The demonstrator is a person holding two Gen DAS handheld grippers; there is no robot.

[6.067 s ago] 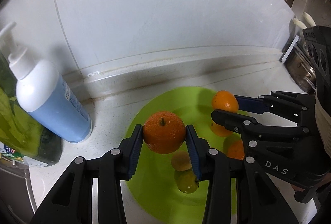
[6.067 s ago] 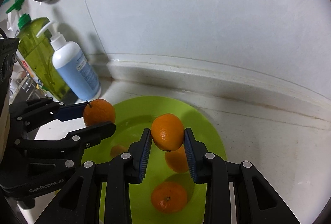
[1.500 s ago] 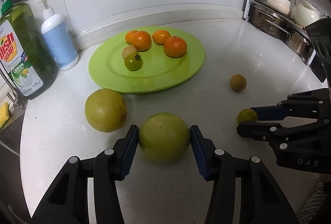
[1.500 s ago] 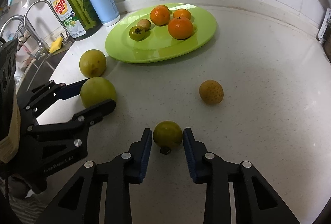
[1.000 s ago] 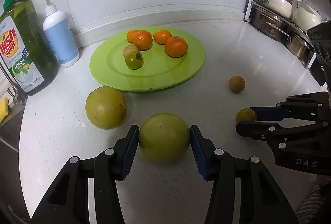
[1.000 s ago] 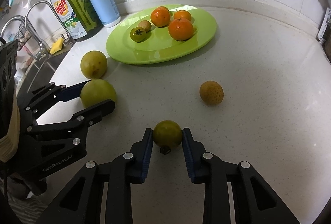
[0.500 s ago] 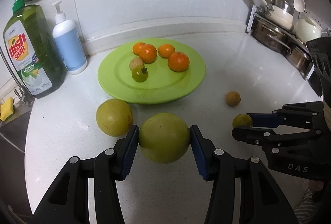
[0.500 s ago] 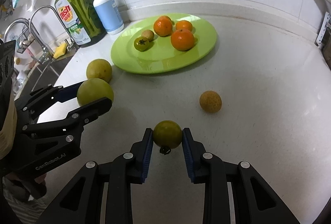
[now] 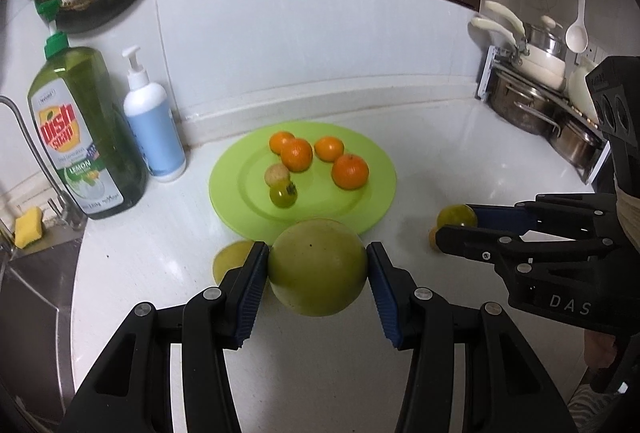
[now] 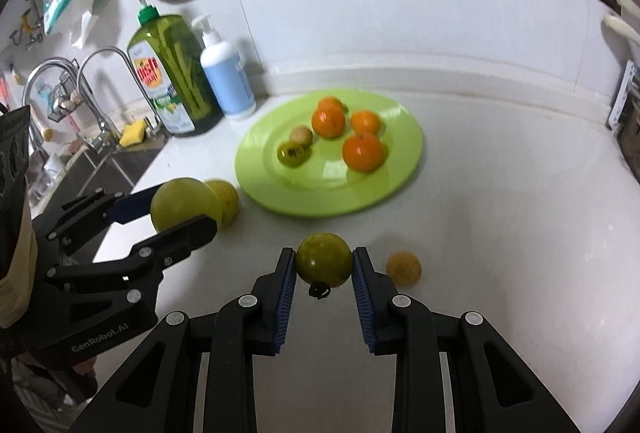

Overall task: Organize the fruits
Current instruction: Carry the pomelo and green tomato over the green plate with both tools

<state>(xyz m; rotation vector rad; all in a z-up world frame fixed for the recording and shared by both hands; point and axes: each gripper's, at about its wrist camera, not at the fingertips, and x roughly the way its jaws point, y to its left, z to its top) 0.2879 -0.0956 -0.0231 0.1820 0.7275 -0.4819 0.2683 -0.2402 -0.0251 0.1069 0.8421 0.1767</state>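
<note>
On the tall green bottle of dish soap (image 9: pixel 86 129), which stands by the wall on my white desk (image 9: pixel 168 245), the red and yellow label reads "Dish Soap", and lower down "LEMON"; the small print beneath is too fine for me to read. The black body of my right gripper (image 9: pixel 456 229) bears the white letters "DAS". The black body of my left gripper (image 10: pixel 182 211) bears "GenRobot.AI" in grey.
</note>
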